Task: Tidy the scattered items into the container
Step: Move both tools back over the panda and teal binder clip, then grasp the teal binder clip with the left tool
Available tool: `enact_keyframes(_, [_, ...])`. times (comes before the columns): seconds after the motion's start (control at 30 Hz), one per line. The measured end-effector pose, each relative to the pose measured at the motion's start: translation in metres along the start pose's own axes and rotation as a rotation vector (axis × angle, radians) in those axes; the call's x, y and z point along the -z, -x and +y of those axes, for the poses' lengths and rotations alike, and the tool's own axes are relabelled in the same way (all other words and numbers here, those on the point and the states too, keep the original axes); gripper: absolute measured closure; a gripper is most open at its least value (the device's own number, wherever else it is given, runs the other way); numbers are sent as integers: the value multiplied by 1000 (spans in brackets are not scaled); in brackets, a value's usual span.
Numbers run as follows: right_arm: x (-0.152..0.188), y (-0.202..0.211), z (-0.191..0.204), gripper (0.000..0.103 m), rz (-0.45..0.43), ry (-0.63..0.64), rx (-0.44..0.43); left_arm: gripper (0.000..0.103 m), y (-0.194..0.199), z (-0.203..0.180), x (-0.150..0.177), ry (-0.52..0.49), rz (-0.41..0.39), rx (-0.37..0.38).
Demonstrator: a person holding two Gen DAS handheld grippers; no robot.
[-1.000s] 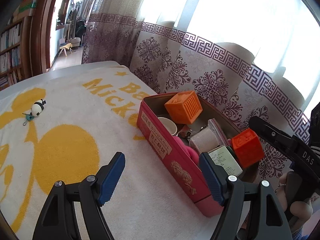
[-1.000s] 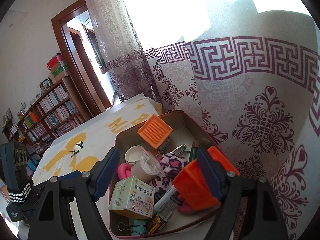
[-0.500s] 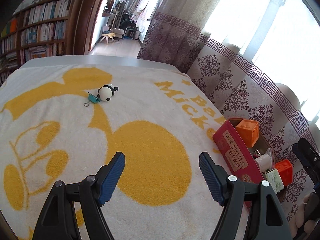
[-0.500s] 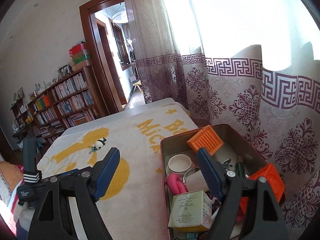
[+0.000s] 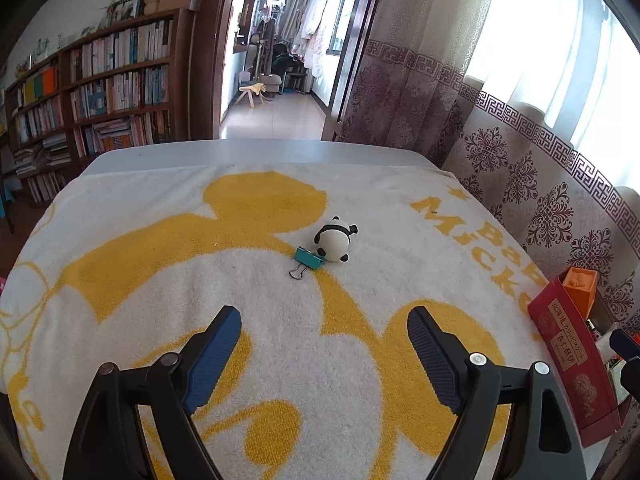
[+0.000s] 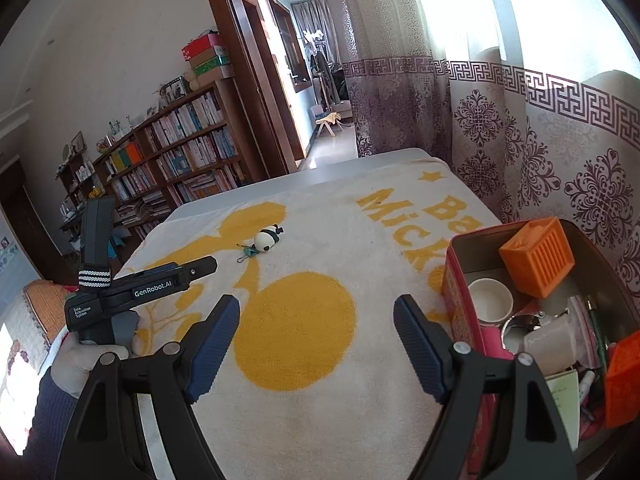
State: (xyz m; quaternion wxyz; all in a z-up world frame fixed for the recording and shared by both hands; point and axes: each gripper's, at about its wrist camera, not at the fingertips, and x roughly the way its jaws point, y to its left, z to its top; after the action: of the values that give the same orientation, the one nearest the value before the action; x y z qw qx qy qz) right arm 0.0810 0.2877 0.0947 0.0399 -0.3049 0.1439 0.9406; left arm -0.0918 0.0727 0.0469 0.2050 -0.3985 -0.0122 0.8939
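on fuzzy towel [image 5: 168,288]: round panda [image 5: 335,240] touching teal clip [image 5: 309,258]; left gripper [image 5: 324,350], right gripper [image 6: 317,338] spread, empty.

Bright daylight through blown-out curtains [image 5: 540,60], sharp focus, strong fisheye edge distortion.

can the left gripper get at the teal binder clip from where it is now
Probably yes. The left gripper is open and pointed at the binder clip, with only bare towel between them. The panda toy touches the clip's far side, so it may get nudged.
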Motion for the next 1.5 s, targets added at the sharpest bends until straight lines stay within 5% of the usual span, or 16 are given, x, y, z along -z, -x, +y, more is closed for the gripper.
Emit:
enact_keyframes(0.3, [-1,-27,0,20,54,-14,-8,16,-57,11,-18,-71,78,-38])
enact_keyframes(0.47, [-3,-43,-5,20,82,-32,-11,29,-78,15,-25,-71,111,-37])
enact_keyframes(0.7, [-3,-59,-8,20,107,-50,-26,29,-90,0,-37,-171,101,-65])
enact_keyframes(0.8, [-2,-62,-8,20,109,-49,-25,55,-103,-8,-38,-230,147,-55])
enact_keyframes(0.97, [-1,-64,-12,20,114,-58,-18,56,-109,-10,-42,-268,159,-15])
enact_keyframes(1.13, [0,-66,-15,20,123,-71,-15,74,-108,-11,-41,-274,164,27])
enact_keyframes(1.5, [-5,-62,-8,20,132,-68,-28,74,-76,1,-26,-154,141,-1])
